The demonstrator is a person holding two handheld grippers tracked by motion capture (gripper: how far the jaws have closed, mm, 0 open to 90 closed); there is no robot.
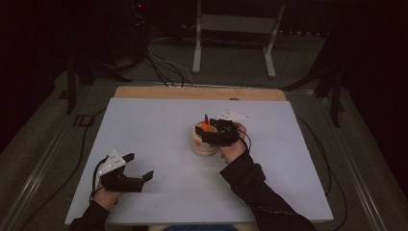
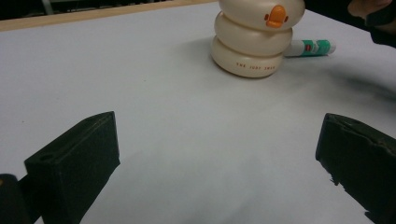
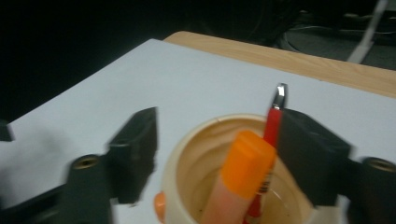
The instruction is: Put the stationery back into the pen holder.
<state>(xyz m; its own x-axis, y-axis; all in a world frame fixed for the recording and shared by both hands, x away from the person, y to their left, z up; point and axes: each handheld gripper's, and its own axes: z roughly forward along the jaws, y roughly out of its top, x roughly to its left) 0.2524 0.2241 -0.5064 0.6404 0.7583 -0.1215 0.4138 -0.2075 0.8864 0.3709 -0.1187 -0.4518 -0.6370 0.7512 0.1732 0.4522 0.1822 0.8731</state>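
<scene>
Black jaws of the right claw point(image 3: 215, 154) stand wide apart on either side of a cream duck-shaped pen holder point(image 3: 187, 186), hovering just over its open mouth with nothing pressed between the pads. Inside the holder an orange-capped marker point(image 3: 245, 168) leans against the rim, and beside it stands a red pen point(image 3: 273, 123) with a silver clip, close to the jaw seen on the right in the right gripper view. From above, the right claw point(image 1: 211, 132) sits over the holder point(image 1: 202, 144) near the middle of the white worktop point(image 1: 159, 120), the orange cap poking up just beside it.

Well apart, near the front left corner of the worktop, the left claw point(image 1: 139, 168) rests low with its jaws spread wide and holding nothing. Its own camera looks across bare worktop point(image 2: 140, 70) to the holder point(image 2: 254, 42), a stack of three rounded rings with an orange beak, and a green-and-white glue stick point(image 2: 313, 47) lying on its side just behind it.
</scene>
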